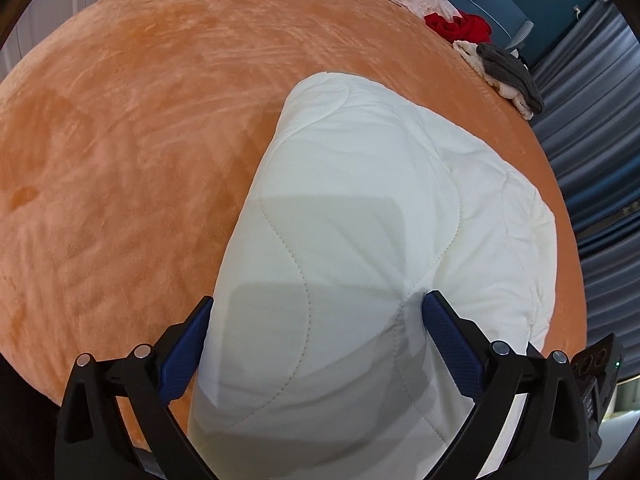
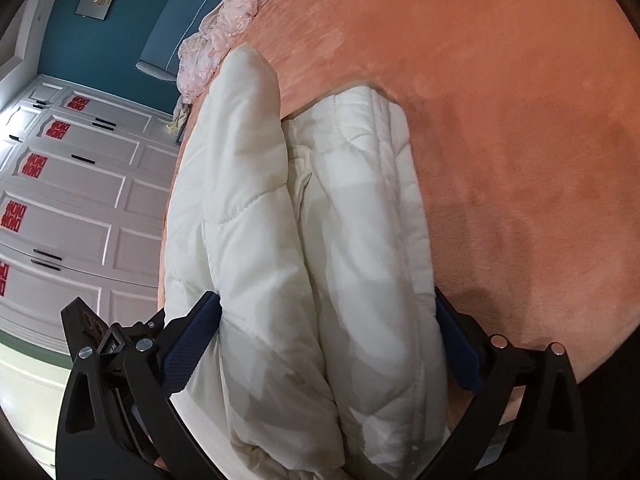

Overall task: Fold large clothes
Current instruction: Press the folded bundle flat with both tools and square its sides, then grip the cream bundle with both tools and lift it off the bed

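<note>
1. Left gripper (image 1: pixel 316 316): jaws spread wide, straddling the near end of the folded white quilt (image 1: pixel 380 220); the blue pads (image 1: pixel 184 356) sit at its flanks, the right one nudging a dimple in the cloth but no clamp that I can see
2. Right gripper (image 2: pixel 328 320): jaws wide apart too, the white quilt (image 2: pixel 312 240) bulging up between them as two thick folded rolls; pads (image 2: pixel 188 344) alongside the fabric, not pinching
3. Judged step: release after a fold, or lining up for the next one; quilt already reads as a compact multi-layer bundle
4. To do it well: back both grippers out along their own line, not sideways, so pads don't drag the top layer and spring the fold open
5. If re-gripping, bite all layers at the near edge, both sides level, else the stuffed layers slide and skew
6. Quilt lies on the orange bed cover (image 1: pixel 140 128), toward its right edge in the left wrist view, near the bed's side; plenty of bare cover to its left for another fold
7. Puffy fill will likely rebound, so press it flat before letting go
8. Far off: red garment (image 1: pixel 460 26), grey knit (image 1: pixel 510 72) on a cream piece, pink ruffled fabric (image 2: pixel 224 24) at the bed's far end, well apart from the quilt; white wardrobe (image 2: pixel 80 200) beyond the bed
</note>
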{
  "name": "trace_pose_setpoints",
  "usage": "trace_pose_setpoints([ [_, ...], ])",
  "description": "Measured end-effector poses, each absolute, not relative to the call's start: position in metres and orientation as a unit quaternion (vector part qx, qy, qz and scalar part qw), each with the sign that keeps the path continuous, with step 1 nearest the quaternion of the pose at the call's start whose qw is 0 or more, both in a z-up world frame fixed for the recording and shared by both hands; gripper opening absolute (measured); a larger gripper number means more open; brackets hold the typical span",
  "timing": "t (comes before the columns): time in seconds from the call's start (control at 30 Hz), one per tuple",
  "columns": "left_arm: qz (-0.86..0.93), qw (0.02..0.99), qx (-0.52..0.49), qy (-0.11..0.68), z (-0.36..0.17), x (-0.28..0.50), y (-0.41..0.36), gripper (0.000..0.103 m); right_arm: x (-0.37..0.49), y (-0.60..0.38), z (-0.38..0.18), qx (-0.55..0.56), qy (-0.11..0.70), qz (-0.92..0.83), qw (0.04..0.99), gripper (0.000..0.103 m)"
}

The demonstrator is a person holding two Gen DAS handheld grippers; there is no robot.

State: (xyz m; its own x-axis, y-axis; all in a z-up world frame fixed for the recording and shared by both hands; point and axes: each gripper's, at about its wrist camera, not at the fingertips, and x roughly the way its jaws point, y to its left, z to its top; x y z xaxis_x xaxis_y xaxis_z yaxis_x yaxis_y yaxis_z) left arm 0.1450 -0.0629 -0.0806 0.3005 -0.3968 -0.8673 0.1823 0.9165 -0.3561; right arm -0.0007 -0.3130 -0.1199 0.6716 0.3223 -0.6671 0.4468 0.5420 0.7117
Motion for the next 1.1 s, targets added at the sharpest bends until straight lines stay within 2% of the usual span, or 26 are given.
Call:
trace_pose_setpoints([
  [0.27,-0.186,0.807,-0.093,0.553,-0.086,0.149,-0.062,0.098,0.005,-0.313,-0.121,0.468,0.405,-0.037,0.784,0.097],
  [0.3,-0.188,0.807,-0.094,0.552,-0.086,0.149,-0.062,0.098,0.004,-0.312,-0.12,0.469,0.404,-0.035,0.784,0.093],
  [0.37,-0.19,0.807,-0.096,0.551,-0.085,0.149,-0.062,0.098,0.004,-0.312,-0.118,0.476,0.403,-0.028,0.781,0.073],
  [0.4,-0.193,0.806,-0.098,0.551,-0.084,0.149,-0.062,0.098,0.002,-0.312,-0.114,0.472,0.404,-0.031,0.783,0.069],
  [0.47,-0.201,0.804,-0.096,0.55,-0.078,0.147,-0.063,0.094,0.0,-0.308,-0.104,0.463,0.404,-0.035,0.788,0.051],
  [0.57,-0.21,0.815,-0.064,0.535,-0.06,0.135,-0.07,0.081,-0.003,-0.303,-0.082,0.436,0.404,-0.045,0.803,0.041],
  [0.63,-0.217,0.823,-0.041,0.523,-0.047,0.127,-0.075,0.071,-0.006,-0.299,-0.066,0.414,0.401,-0.056,0.815,0.039],
  [0.73,-0.233,0.828,-0.031,0.509,-0.026,0.118,-0.077,0.063,-0.012,-0.297,-0.042,0.395,0.388,-0.062,0.83,0.038],
  [0.83,-0.251,0.834,-0.035,0.49,-0.003,0.11,-0.076,0.06,-0.022,-0.297,-0.016,0.376,0.369,-0.064,0.848,0.038],
  [1.1,-0.293,0.861,-0.034,0.414,0.076,0.089,-0.085,0.059,-0.046,-0.299,0.058,0.342,0.298,-0.062,0.889,0.038],
])
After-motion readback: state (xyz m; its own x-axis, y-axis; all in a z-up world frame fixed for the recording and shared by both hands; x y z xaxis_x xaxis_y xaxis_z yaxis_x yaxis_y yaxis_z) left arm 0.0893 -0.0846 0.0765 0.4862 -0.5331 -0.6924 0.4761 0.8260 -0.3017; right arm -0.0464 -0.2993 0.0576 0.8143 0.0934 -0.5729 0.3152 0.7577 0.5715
